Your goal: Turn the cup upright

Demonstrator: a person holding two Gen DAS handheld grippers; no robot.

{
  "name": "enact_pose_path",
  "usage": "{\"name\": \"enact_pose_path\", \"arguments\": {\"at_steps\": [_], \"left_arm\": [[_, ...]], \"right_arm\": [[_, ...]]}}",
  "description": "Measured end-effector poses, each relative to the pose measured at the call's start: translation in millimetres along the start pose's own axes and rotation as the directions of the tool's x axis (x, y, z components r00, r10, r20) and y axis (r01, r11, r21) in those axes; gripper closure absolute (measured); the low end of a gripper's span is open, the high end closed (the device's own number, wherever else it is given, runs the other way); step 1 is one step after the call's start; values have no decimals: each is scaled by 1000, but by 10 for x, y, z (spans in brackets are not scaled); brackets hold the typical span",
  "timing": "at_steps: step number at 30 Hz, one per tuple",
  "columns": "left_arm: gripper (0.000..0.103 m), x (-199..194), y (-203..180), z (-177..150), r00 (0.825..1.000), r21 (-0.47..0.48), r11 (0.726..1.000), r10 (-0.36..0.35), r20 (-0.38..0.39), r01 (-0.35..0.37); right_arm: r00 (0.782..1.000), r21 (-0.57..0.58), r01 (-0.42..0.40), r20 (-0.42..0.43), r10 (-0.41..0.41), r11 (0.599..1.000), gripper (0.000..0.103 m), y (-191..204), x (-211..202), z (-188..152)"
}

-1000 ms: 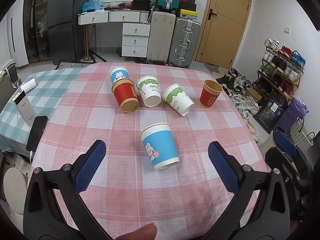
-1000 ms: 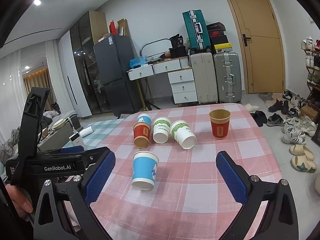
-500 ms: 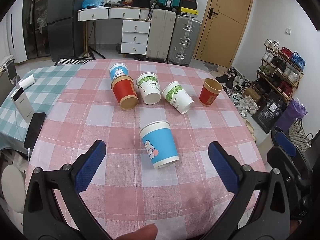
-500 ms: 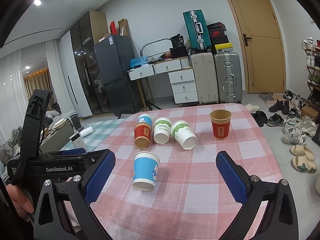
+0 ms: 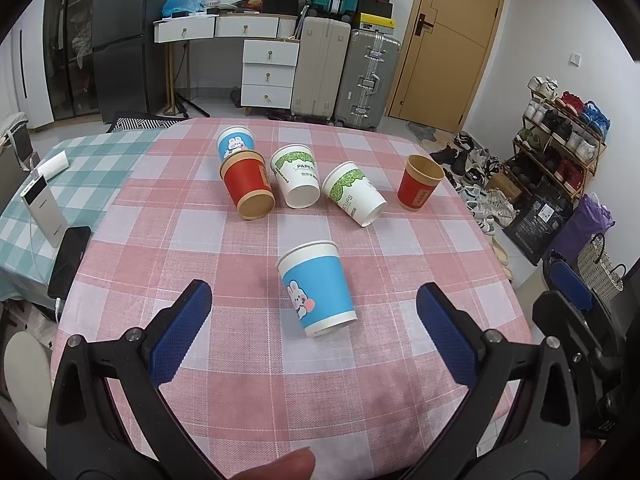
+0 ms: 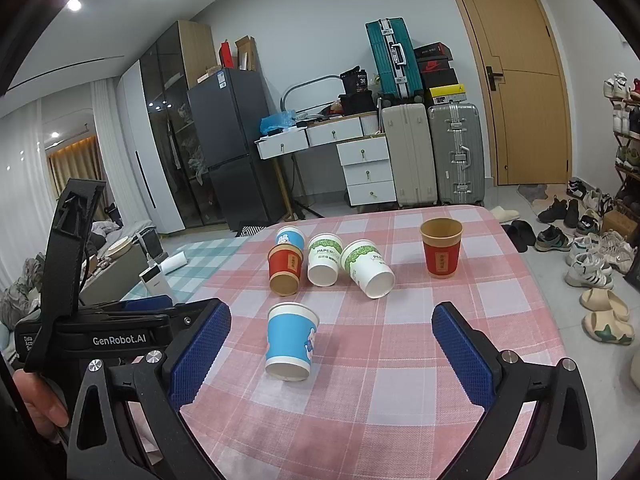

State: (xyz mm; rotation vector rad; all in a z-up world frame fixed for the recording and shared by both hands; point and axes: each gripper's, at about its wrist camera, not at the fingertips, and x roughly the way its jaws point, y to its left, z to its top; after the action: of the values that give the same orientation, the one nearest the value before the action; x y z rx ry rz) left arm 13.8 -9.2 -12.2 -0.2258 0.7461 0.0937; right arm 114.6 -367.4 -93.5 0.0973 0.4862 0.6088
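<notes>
Blue cup point(image 5: 316, 292) mid-table, bare cloth all round, between both gaping hand-held grippers point(image 5: 312, 316) point(image 6: 332, 344), table edge point(image 5: 508, 280) well clear.

Ahead of the jaws, beyond the pink-checked table point(image 5: 168, 216), stand a white drawer desk point(image 5: 267, 72), two upright suitcases point(image 5: 348, 76), a wooden door point(image 5: 452, 44) and, rightward, a shoe rack point(image 5: 560, 136).

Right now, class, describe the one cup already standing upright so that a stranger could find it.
Start at the pink checked tablecloth. On its door side, apart from the cluster of cups, stands the red paper cup, its open brown mouth upward. No other cup shows its mouth upward.
</notes>
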Motion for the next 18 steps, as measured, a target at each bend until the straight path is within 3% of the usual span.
{"name": "enact_pose_path", "arguments": {"at_steps": [18], "left_arm": [[1,28,38,-5,1000,-1,1000,8,-11,-8]], "right_arm": [[1000,6,-2,-12,2,1000,0,-3,25,-44]]}}
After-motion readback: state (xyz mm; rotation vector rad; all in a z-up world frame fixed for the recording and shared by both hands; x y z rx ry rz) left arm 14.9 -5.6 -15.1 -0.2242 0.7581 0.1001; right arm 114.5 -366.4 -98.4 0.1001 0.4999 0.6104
